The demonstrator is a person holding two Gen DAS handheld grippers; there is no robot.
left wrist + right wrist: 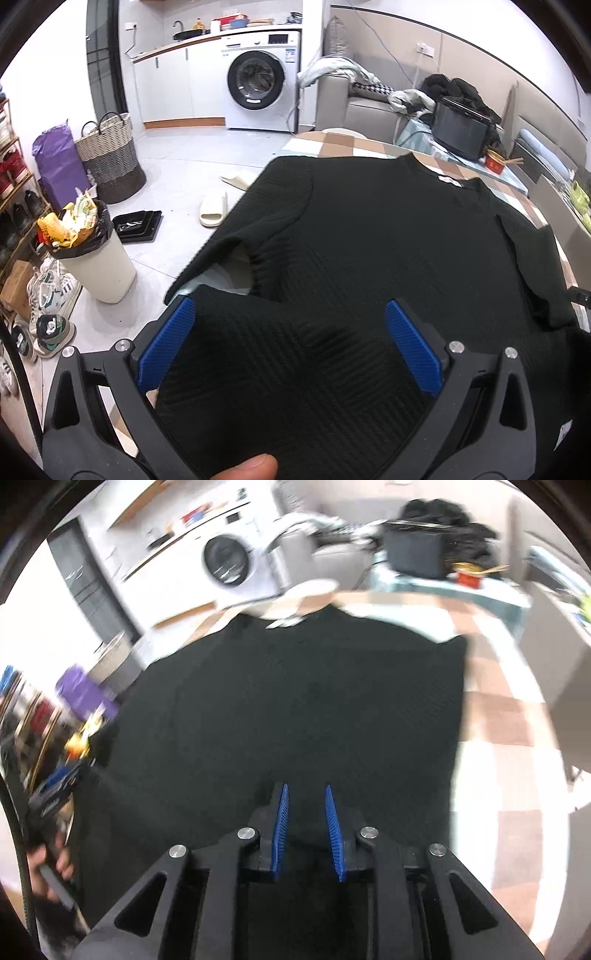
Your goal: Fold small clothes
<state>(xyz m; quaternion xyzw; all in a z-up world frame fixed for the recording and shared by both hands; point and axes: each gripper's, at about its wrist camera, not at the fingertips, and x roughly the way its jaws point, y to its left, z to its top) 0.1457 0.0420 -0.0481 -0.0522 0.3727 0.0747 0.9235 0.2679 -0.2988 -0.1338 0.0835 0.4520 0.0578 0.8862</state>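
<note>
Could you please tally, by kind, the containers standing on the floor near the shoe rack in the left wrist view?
Woven laundry basket: 1
Purple bag: 1
White bin, overfull with rubbish: 1
Black trays, stacked flat: at least 2, exact count unclear
Total: at least 5 containers

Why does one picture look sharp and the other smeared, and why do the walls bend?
Left wrist view: sharp, the black top shows its ribbed weave, and the washing machine is crisp. Right wrist view: motion blur smears the room and the top, and the checked tablecloth is washed out by glare. Both views: fisheye lenses curve straight lines and darken the corners.
</note>
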